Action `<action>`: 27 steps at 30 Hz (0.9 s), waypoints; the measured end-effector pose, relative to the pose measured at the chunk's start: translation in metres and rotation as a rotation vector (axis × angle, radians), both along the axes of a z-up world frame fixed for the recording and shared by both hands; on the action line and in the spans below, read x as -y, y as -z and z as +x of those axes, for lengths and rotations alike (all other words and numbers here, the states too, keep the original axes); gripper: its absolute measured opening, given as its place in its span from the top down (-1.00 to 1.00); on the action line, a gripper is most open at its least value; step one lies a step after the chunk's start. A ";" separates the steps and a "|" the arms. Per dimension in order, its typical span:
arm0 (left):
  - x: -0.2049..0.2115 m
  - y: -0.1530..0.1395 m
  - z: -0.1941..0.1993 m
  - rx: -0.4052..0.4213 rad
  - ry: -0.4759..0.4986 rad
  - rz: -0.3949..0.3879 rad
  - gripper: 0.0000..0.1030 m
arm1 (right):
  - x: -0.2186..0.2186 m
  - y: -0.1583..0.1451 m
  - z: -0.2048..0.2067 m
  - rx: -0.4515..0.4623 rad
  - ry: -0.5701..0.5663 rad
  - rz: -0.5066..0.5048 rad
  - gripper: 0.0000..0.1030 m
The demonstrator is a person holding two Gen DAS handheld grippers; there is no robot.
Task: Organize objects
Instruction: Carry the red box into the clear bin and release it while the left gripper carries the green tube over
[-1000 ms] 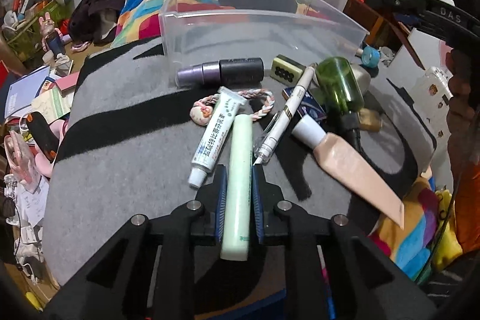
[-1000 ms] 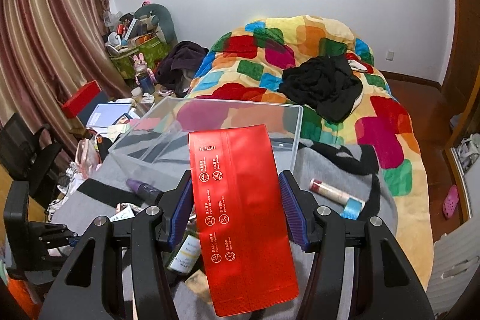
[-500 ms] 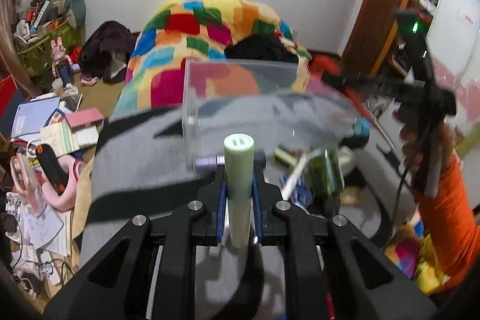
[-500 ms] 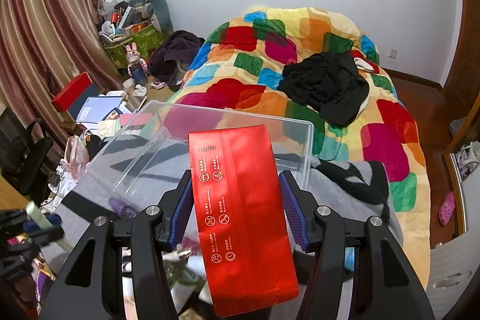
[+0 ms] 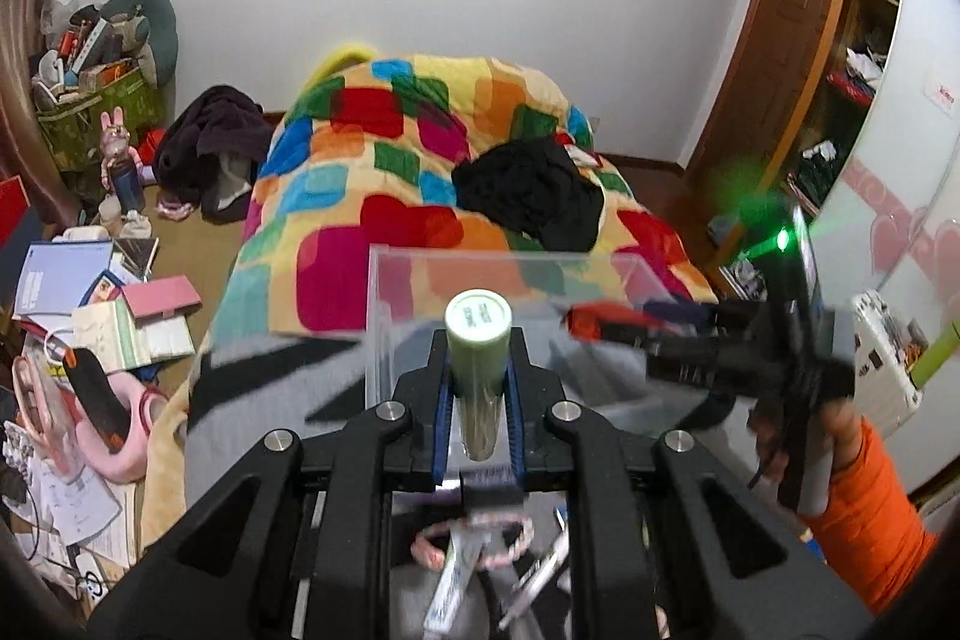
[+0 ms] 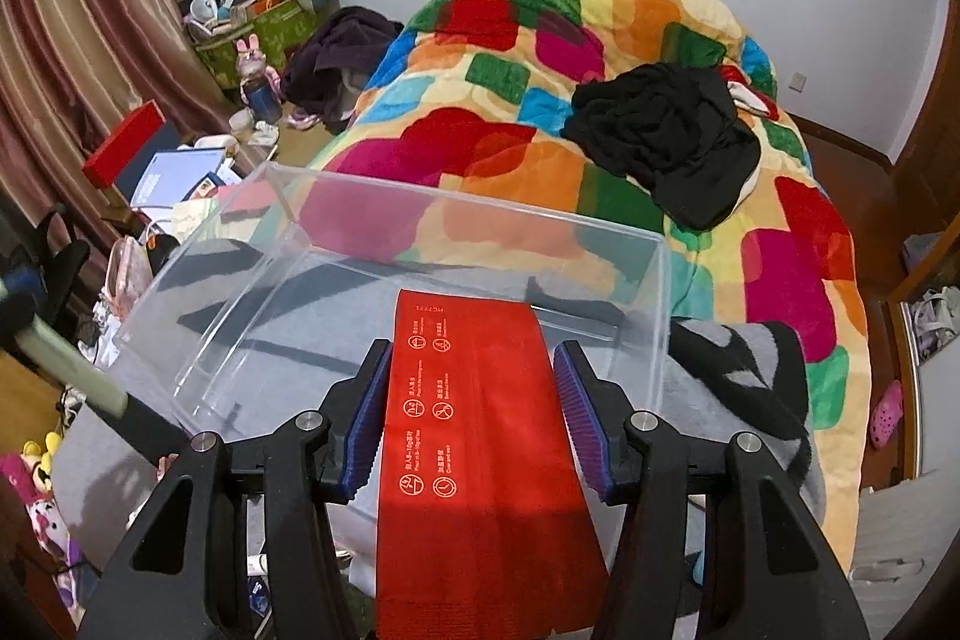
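Observation:
My left gripper (image 5: 478,370) is shut on a pale green tube (image 5: 478,334), held off the grey blanket with its cap end toward the clear plastic bin (image 5: 384,316). My right gripper (image 6: 474,388) is shut on a flat red packet (image 6: 480,430), whose front end hangs over the near wall of the bin (image 6: 240,292); nothing shows inside the bin. From the left wrist, the right gripper (image 5: 648,334) shows blurred with the red packet (image 5: 591,325) at the bin's right side. A white tube (image 5: 450,586), a braided pink ring (image 5: 429,550) and a pen (image 5: 540,577) lie under the left gripper.
The bin stands on a grey and black blanket (image 6: 738,358) at the foot of a bed with a colourful quilt (image 6: 492,142) and black clothing (image 6: 666,130). Books and clutter (image 5: 108,316) cover the floor on the left. An orange sleeve (image 5: 864,508) and wooden shelves (image 5: 840,70) are at right.
The left gripper has lifted the green tube off the blanket and risen toward the bin. The right gripper carried the red packet forward over the bin's near wall.

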State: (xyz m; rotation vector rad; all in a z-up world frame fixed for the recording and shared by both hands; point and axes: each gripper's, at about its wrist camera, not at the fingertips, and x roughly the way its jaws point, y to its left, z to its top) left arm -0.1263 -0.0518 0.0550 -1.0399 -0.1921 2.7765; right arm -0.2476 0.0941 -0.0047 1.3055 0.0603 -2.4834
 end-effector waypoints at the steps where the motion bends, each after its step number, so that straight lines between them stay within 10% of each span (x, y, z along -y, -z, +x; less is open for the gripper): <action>1: 0.000 -0.001 -0.003 -0.006 -0.004 -0.001 0.71 | 0.001 0.001 -0.001 0.003 -0.007 0.001 0.02; 27: -0.032 0.061 -0.036 0.142 0.029 -0.100 0.60 | -0.013 -0.022 0.062 -0.125 -0.027 0.055 -0.22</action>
